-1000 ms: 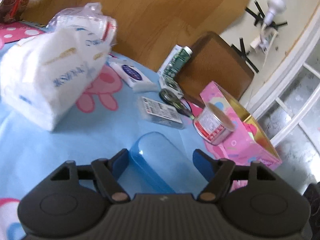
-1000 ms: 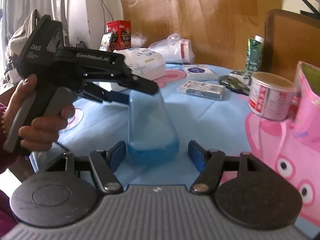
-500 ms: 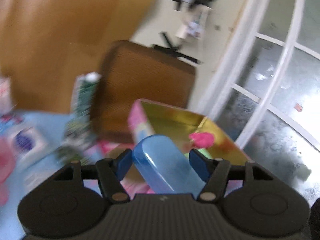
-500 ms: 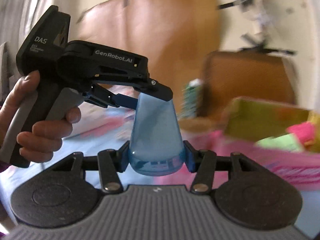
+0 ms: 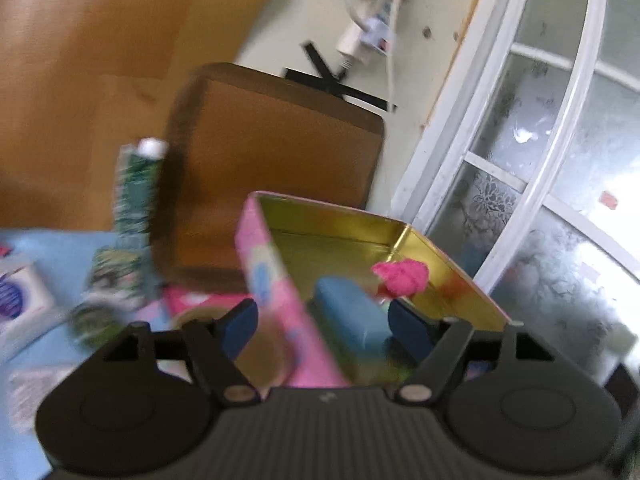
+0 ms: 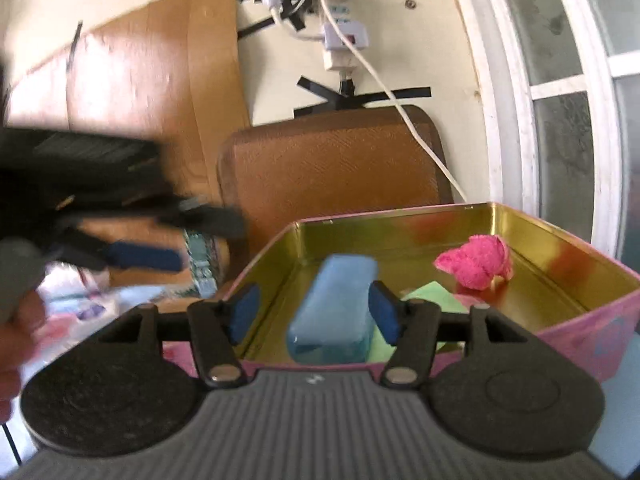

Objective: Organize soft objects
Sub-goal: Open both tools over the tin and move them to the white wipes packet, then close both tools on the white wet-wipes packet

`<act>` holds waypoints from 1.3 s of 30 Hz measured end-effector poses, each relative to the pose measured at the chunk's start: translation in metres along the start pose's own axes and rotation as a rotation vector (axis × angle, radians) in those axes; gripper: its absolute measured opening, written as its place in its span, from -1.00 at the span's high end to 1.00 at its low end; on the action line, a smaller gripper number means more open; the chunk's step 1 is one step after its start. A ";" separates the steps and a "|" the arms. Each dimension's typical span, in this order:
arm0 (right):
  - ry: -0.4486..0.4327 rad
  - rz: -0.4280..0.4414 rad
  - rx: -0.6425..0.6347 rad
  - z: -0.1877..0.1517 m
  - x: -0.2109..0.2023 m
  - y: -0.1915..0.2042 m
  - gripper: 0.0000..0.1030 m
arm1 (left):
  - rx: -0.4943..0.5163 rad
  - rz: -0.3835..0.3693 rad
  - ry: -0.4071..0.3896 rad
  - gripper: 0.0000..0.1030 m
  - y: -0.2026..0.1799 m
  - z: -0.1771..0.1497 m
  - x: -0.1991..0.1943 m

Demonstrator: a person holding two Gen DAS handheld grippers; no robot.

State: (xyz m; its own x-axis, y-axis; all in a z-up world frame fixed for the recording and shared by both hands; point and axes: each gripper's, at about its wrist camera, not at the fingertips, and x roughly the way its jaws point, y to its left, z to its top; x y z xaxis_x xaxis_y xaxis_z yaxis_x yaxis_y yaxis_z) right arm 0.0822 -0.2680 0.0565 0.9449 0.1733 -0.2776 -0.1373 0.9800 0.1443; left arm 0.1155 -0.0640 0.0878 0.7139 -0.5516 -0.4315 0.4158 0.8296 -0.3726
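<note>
Right wrist view: both grippers' fingers [image 6: 244, 312] spreading off the blue case [image 6: 334, 312]; no writing legible.

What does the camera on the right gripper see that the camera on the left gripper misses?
Only the right wrist view shows the left gripper from outside, blurred, with part of the person's hand, plus a green sheet in the tin and a white power strip on the wall.

Only the left wrist view shows a green carton and a white packet on the blue cloth.

Both show the pink tin with its gold inside, the blue case lying in it, the pink cloth ball and the brown chair back.
</note>
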 end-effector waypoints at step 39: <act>0.406 0.475 -0.478 0.009 0.106 0.240 -0.49 | -0.216 0.236 -0.262 -0.44 0.161 -0.100 -0.169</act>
State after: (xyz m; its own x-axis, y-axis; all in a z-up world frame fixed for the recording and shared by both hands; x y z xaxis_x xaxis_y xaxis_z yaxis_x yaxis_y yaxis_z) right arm 0.1520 -0.0156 0.0706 0.5828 0.5164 -0.6274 -0.6996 0.7117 -0.0640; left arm 0.0053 0.1542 0.0192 0.9063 -0.2844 -0.3126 0.1153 0.8781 -0.4644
